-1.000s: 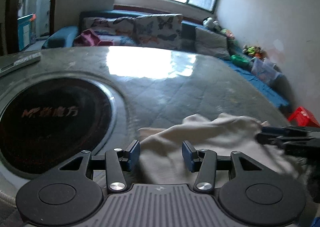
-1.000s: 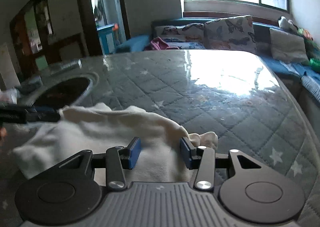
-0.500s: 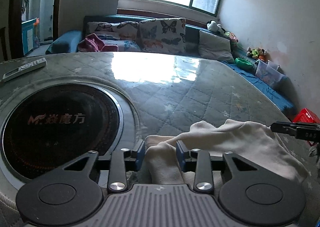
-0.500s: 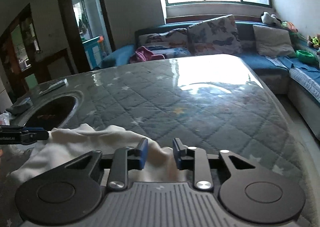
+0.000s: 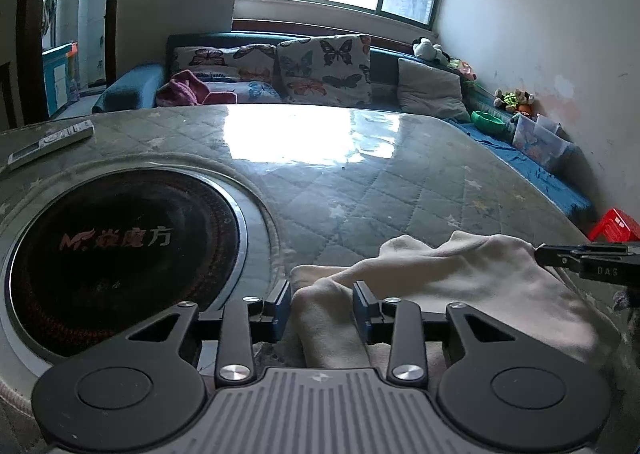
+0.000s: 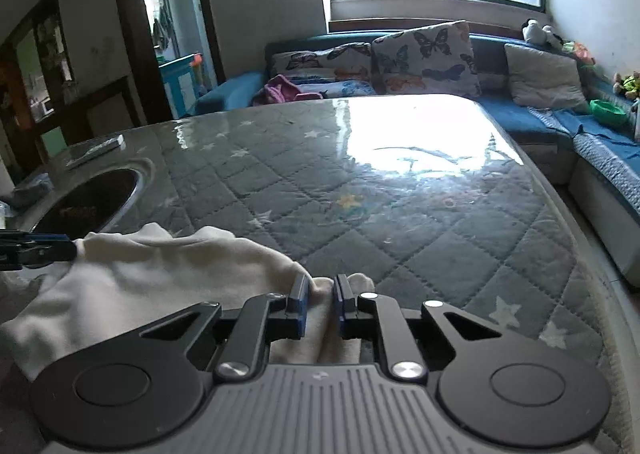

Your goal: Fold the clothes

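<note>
A cream garment [image 5: 460,286] lies bunched on the quilted table cover [image 5: 360,189]. My left gripper [image 5: 322,312] has its jaws around the garment's left edge with a gap still showing at each side of the cloth. My right gripper [image 6: 320,304] is pinched on the garment's right edge [image 6: 160,274]. The right gripper's fingers [image 5: 580,258] show at the right in the left wrist view. The left gripper's fingers [image 6: 36,250] show at the left in the right wrist view.
A round black cooktop [image 5: 116,254] is set in the table to the left of the garment. A remote [image 5: 48,143] lies at the far left. A blue sofa with butterfly cushions [image 5: 324,69] stands behind the table. A red crate [image 5: 616,223] sits on the floor at the right.
Both grippers have narrowed on the garment's edges; the right one has closed onto the cloth. The garment is stretched a little more between them.
</note>
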`<state>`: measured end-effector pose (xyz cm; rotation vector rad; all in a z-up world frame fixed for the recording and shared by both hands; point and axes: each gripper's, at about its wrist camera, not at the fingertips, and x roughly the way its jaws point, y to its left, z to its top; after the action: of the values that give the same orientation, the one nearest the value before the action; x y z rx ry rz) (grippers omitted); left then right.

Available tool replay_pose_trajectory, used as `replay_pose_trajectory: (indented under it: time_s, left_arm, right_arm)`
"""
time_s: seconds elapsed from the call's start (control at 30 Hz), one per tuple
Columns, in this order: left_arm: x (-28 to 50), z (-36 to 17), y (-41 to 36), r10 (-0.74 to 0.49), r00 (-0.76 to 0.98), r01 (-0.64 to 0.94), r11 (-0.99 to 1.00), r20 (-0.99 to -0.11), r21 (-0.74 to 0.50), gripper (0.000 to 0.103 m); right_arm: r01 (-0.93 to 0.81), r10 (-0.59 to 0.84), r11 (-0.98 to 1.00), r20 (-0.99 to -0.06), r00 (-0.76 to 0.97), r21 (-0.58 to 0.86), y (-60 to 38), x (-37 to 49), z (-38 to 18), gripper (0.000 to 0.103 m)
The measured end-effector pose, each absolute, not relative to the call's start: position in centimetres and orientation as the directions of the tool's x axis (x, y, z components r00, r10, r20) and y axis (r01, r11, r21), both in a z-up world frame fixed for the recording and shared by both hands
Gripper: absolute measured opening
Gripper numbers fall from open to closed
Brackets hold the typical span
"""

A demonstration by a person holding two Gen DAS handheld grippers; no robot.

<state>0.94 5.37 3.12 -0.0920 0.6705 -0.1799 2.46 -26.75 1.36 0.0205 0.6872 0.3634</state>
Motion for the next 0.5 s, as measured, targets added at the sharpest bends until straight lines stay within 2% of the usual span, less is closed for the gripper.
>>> replay_pose_trajectory:
  time_s: [0.27,0.5]
  left_arm:
    - [1.0,3.0,5.3,-0.191,0.762,0.136,0.981,-0.618,-0.136,0.042]
    - [1.0,2.8,5.4,-0.192,0.757,0.135,0.981,-0.624,-0.138,0.043]
  right_arm:
    - [-0.271,0.379,0.925,-0.587,0.715,0.267,-28.6,3.0,1.7,0.013]
    - [-0.263,0.386,0.922,-0.609,0.692,0.285,-28.5,3.4,0.9,0.012]
